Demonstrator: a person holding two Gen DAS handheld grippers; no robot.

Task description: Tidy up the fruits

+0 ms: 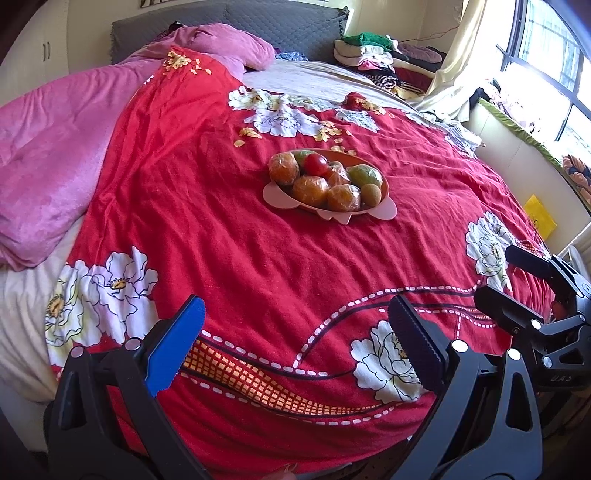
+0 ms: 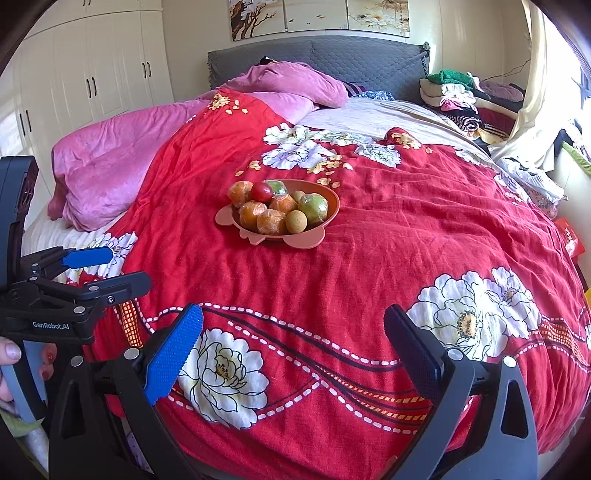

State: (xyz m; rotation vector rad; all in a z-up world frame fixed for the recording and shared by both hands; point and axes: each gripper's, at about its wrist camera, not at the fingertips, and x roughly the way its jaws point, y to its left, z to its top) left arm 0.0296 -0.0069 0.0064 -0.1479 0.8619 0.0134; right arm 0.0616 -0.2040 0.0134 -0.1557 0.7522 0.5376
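A pink bowl [image 1: 275, 192] sits mid-bed on the red flowered cover and also shows in the right wrist view [image 2: 330, 195]. It holds several plastic-wrapped oranges [image 1: 310, 190], a red tomato [image 1: 316, 164], a green fruit [image 1: 365, 176] and a small brown round fruit [image 1: 370, 194]. My left gripper [image 1: 297, 325] is open and empty above the near edge of the bed, well short of the bowl. My right gripper [image 2: 293, 332] is open and empty, also near the bed's front edge. Each gripper shows at the other view's side.
A pink duvet [image 1: 48, 147] lies bunched on the left of the bed. Folded clothes [image 1: 373, 55] are stacked at the far right by the grey headboard [image 1: 236, 26]. A window and curtain stand to the right, white wardrobes [image 2: 92, 74] to the left.
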